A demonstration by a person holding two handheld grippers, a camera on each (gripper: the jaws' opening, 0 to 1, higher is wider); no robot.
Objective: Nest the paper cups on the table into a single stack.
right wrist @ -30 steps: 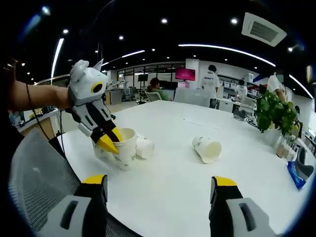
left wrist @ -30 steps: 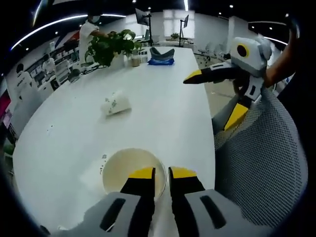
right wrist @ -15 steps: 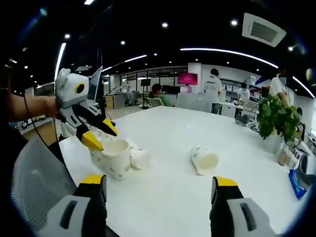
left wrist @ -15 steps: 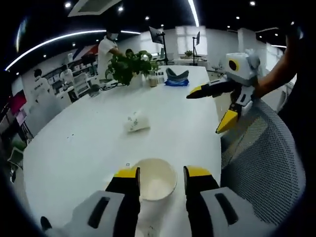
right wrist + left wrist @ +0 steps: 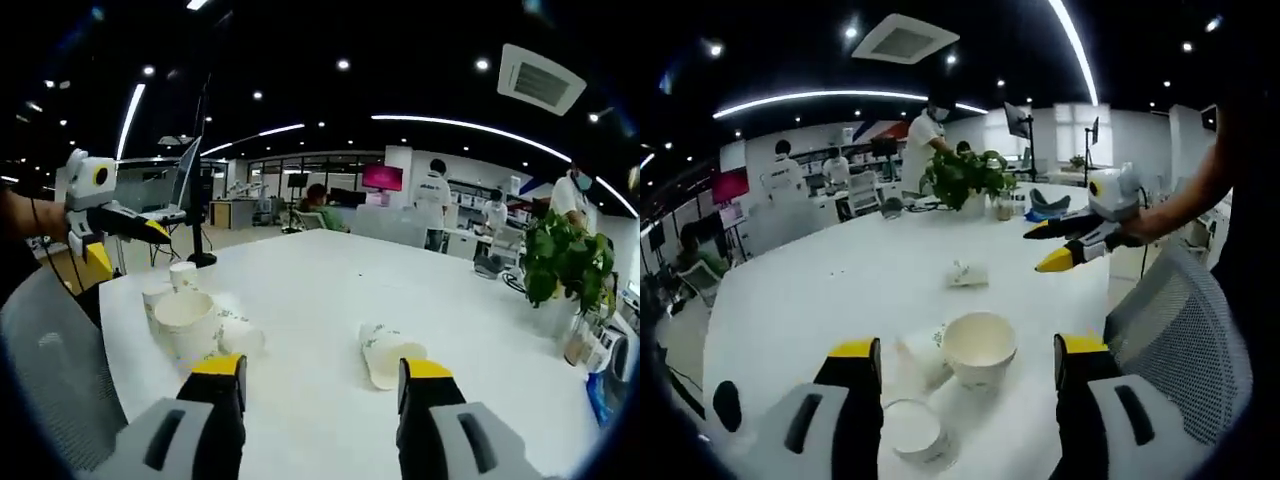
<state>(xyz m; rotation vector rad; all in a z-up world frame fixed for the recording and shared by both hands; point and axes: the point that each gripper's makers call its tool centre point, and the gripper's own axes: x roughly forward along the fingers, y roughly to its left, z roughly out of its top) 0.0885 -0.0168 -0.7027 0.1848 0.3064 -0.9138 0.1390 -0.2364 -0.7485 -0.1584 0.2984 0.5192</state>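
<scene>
Now both grippers, left gripper [image 5: 965, 350] and right gripper [image 5: 322, 375], are hanging open and empty, and the lying cup [image 5: 388, 354] is pointing its mouth toward the nearer right one, apart from the upright cup [image 5: 980, 347].

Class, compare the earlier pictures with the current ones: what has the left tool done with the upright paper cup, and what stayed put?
The left tool has let go of the upright white paper cup, opened and drawn back from it. The cup stands free on the white table. The printed paper cup lying on its side stayed put, and the right tool stays open.
</scene>
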